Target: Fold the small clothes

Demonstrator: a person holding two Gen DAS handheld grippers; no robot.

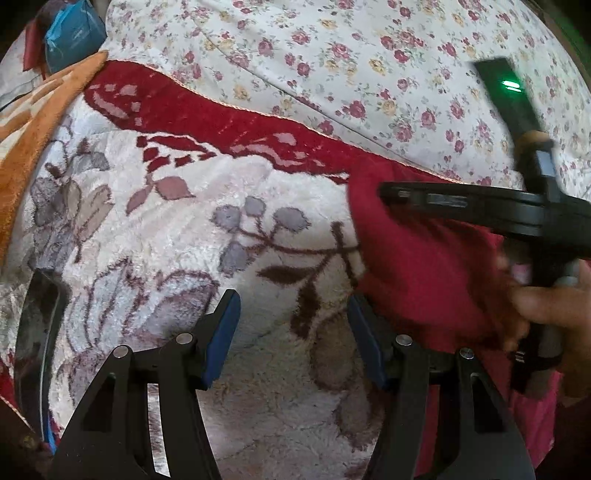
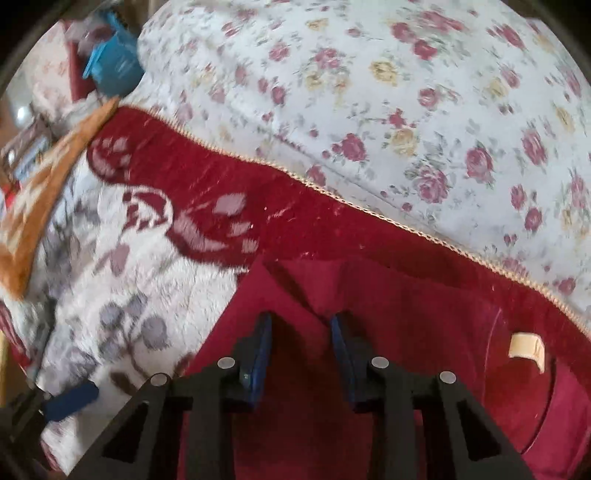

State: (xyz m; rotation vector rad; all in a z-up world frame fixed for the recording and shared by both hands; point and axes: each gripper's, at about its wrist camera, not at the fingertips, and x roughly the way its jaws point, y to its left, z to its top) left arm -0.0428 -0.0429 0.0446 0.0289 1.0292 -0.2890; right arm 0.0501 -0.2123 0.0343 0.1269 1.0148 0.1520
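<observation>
A small dark red garment (image 2: 388, 302) with a cream neck label (image 2: 526, 349) lies on a plush white and red flowered blanket (image 2: 140, 280). My right gripper (image 2: 301, 325) hovers over the garment's left part with its blue pads apart and nothing between them. In the left wrist view the garment (image 1: 417, 266) lies at the right, with the right gripper's black body (image 1: 480, 206) over it. My left gripper (image 1: 293, 302) is open and empty over the blanket (image 1: 184, 229), just left of the garment's edge.
A white sheet with small roses (image 1: 332, 55) (image 2: 406, 110) lies beyond the blanket's red border. An orange and cream blanket edge (image 1: 33, 133) and a blue packet (image 1: 70, 33) sit at the far left. The left gripper's blue fingertip (image 2: 72, 400) shows at lower left.
</observation>
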